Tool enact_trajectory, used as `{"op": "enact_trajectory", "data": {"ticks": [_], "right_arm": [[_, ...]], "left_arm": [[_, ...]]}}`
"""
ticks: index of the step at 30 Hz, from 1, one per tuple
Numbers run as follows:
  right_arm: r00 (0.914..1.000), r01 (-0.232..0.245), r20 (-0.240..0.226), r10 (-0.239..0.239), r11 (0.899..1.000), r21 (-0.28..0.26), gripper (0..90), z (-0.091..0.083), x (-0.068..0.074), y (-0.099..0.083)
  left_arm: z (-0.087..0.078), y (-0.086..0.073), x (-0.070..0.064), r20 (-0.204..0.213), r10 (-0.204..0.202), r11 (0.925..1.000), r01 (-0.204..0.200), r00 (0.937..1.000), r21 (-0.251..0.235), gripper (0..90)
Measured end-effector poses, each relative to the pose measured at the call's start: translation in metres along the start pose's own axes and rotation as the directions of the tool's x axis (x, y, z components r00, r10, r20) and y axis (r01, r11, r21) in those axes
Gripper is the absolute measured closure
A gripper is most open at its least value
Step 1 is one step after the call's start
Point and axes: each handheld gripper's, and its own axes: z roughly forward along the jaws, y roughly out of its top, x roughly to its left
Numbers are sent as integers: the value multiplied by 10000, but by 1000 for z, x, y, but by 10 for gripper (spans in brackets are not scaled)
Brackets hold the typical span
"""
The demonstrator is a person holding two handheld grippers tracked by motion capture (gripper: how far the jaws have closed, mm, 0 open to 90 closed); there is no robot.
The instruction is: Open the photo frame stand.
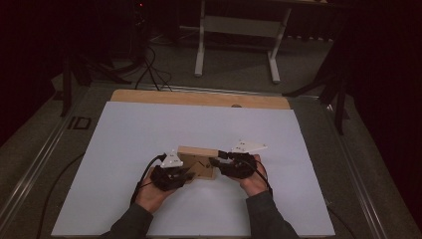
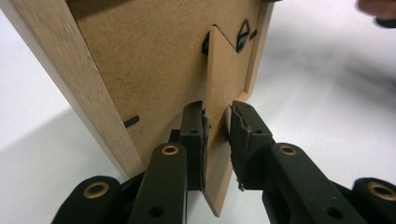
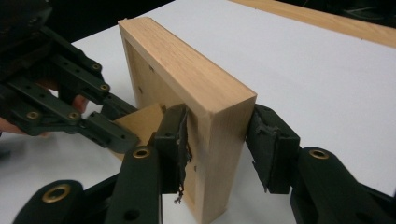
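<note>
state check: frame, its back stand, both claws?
Wooden picture frame: upright on the white sheet, back toward the person, gripped at one side edge.
Easel stand: swung out from the frame's backing board, between the left jaws.
Left claw: around the stand, one pad touching, the other a sliver off.
Right claw: shut on the frame's side rail.

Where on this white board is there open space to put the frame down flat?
Bare white board lies left of the left gripper, right of the right gripper, and beyond the wooden frame toward the wood strip. Crowded around both hands.
</note>
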Motion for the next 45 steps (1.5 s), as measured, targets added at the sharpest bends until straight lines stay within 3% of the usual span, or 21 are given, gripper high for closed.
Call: {"op": "enact_trajectory", "data": {"ticks": [8,16,27,41,45], "right_arm": [[9999,99,98,-98,9999,-111,574,4,-2,2],[9998,-69,199,75,9996,-275,611,6,-7,2],[9991,410,107,-411,9991,52,483,14,-8,0],[9975,700,10,-700,9974,-197,376,24,-13,11],[9964,803,-232,-809,9964,-271,349,29,-16,17]], "left_arm": [[9,6,7,-357,313,9989,-301,9989,347,782],[16,13,14,-391,868,9947,-844,9955,588,812],[16,12,14,-395,915,9948,-895,9950,494,809],[12,8,13,-352,889,9952,-873,9954,449,776],[12,8,13,-358,911,9948,-893,9952,494,782]]}}
